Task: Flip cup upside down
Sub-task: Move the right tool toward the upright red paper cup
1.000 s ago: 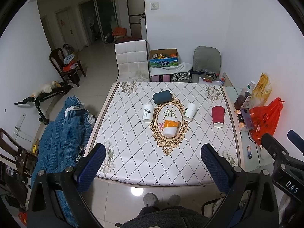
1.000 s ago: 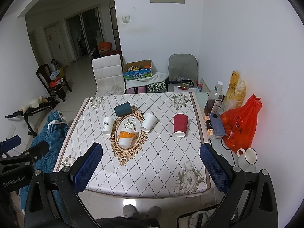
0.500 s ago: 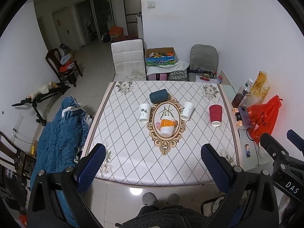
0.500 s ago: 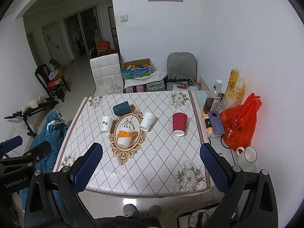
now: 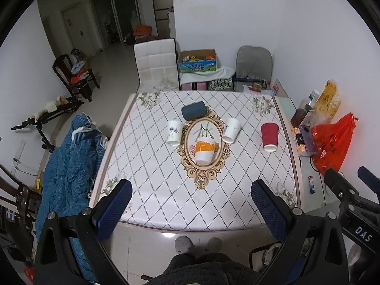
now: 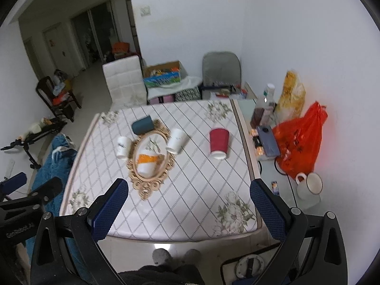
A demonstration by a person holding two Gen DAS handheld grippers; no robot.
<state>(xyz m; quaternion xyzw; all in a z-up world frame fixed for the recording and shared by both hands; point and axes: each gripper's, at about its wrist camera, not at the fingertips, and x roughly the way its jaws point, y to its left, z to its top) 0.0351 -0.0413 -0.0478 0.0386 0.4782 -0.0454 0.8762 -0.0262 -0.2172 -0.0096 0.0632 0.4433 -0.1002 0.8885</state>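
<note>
A table with a diamond-pattern cloth holds several cups. A white-and-orange cup stands on a gold oval tray. A white cup stands left of the tray, another white cup right of it, and a red cup further right. A dark teal cup lies on its side behind the tray. My left gripper and right gripper are open, empty, high above the table's near edge. The red cup also shows in the right wrist view.
A blue quilt hangs left of the table. A side shelf on the right holds an orange bag, a bottle and a white mug. A white chair and a box stand behind the table.
Both grippers have drawn back and risen, so the table looks smaller. The right wrist view has swung a little to the right. The cups have not moved.
</note>
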